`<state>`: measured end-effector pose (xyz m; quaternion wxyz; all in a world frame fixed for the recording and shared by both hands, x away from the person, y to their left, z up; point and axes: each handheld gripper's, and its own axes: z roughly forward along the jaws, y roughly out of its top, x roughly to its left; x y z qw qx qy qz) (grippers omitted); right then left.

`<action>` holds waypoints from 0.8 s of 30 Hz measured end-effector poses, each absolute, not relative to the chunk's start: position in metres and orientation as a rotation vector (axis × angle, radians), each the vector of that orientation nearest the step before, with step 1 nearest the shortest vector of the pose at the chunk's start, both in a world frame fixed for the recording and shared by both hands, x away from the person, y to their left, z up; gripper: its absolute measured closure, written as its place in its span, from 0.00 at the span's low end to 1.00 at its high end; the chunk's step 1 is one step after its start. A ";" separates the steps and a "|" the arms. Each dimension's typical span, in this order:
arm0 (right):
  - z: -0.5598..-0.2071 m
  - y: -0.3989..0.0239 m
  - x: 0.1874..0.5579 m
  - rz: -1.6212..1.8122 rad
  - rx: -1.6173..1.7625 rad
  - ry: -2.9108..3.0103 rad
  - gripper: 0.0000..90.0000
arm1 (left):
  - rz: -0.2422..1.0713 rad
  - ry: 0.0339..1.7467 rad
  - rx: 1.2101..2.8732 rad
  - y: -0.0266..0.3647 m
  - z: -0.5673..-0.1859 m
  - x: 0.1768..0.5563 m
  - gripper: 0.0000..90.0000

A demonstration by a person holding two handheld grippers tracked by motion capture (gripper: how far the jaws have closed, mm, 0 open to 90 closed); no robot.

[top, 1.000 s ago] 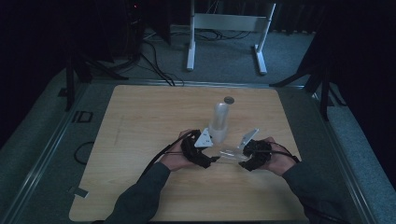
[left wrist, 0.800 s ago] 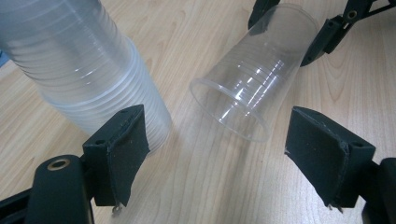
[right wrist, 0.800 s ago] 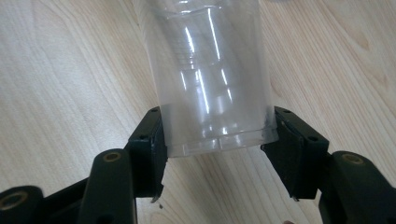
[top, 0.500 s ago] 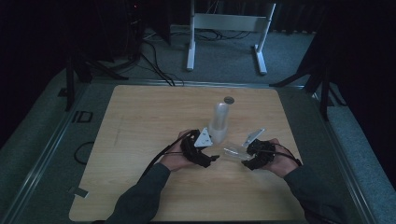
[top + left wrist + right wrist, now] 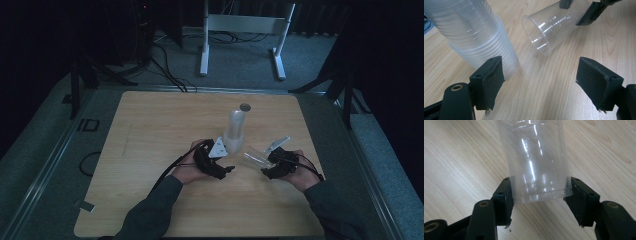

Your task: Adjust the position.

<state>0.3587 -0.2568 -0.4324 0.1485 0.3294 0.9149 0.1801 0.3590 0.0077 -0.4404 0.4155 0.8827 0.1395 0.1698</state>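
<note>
A tall stack of clear plastic cups point(image 5: 234, 131) stands mouth down near the table's middle, and also rises at the left of the left gripper view point(image 5: 474, 37). My right gripper point(image 5: 266, 164) is shut on a single clear cup point(image 5: 252, 158) lying on its side, mouth toward the stack. In the right gripper view its jaws point(image 5: 539, 197) press on the cup point(image 5: 539, 165) near its base. My left gripper point(image 5: 227, 169) sits just in front of the stack, open point(image 5: 539, 85) with only bare wood between its pads. The held cup point(image 5: 551, 27) lies beyond it.
The wooden table point(image 5: 150, 130) has free room at its left and back. A small dark round disc point(image 5: 245, 106) lies behind the stack. Grey floor, cables and a white stand point(image 5: 240, 30) lie beyond the far edge.
The right gripper has drifted slightly to the right with the single cup, a little farther from the stack. The left hand and the stack have stayed put.
</note>
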 end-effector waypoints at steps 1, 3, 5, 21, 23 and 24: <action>-0.433 -0.257 0.359 0.527 0.962 2.622 0.47 | 0.428 0.352 2.216 0.007 -0.441 0.359 0.24; -0.434 -0.258 0.359 0.540 0.987 2.605 0.47 | 0.430 0.357 2.216 0.007 -0.441 0.359 0.25; -0.434 -0.259 0.359 0.548 1.002 2.598 0.47 | 0.431 0.358 2.218 0.008 -0.442 0.359 0.25; -0.441 -0.267 0.363 0.586 1.188 2.450 0.47 | 0.433 0.368 2.210 0.008 -0.442 0.359 0.25; -0.441 -0.269 0.363 0.586 1.218 2.423 0.47 | 0.432 0.368 2.209 0.008 -0.442 0.359 0.25; -0.442 -0.269 0.364 0.583 1.234 2.406 0.47 | 0.433 0.368 2.211 0.008 -0.442 0.359 0.25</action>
